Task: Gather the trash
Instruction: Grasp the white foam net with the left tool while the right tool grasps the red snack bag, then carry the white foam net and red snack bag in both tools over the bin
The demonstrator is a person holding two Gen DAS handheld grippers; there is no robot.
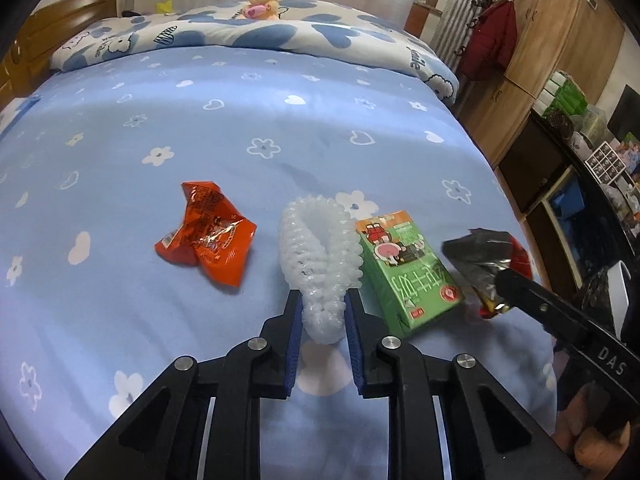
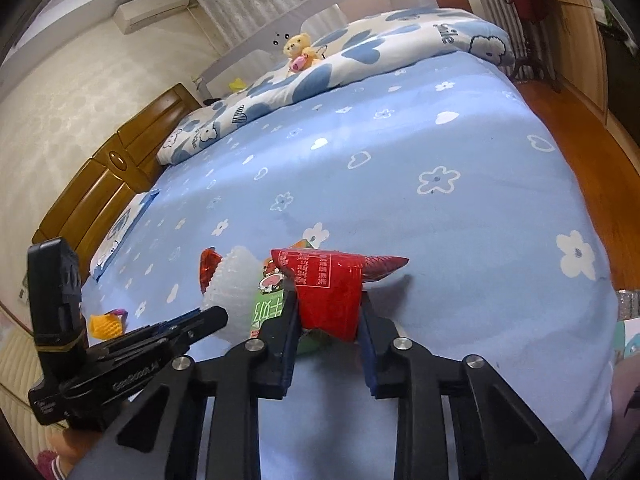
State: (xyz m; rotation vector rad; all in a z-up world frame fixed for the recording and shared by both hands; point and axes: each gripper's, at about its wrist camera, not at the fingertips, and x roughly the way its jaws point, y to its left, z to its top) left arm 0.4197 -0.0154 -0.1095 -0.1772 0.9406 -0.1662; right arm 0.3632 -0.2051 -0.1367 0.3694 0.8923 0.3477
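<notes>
My left gripper (image 1: 322,300) is shut on a white foam net sleeve (image 1: 318,248) that lies on the blue bed sheet (image 1: 240,140). A crumpled orange snack wrapper (image 1: 206,236) lies to its left. A green drink carton (image 1: 408,266) lies just to its right. My right gripper (image 2: 330,300) is shut on a red snack packet (image 2: 330,292), which shows silver and red in the left wrist view (image 1: 484,256). In the right wrist view the foam sleeve (image 2: 234,280), the carton (image 2: 268,296) and the left gripper (image 2: 192,324) sit to the left.
A folded quilt (image 1: 260,36) with a teddy bear (image 1: 262,2) lies at the far end of the bed. Wooden wardrobes (image 1: 552,40) and a cluttered shelf (image 1: 580,152) stand to the right. A yellow foam net (image 2: 105,325) lies by the bed's left edge.
</notes>
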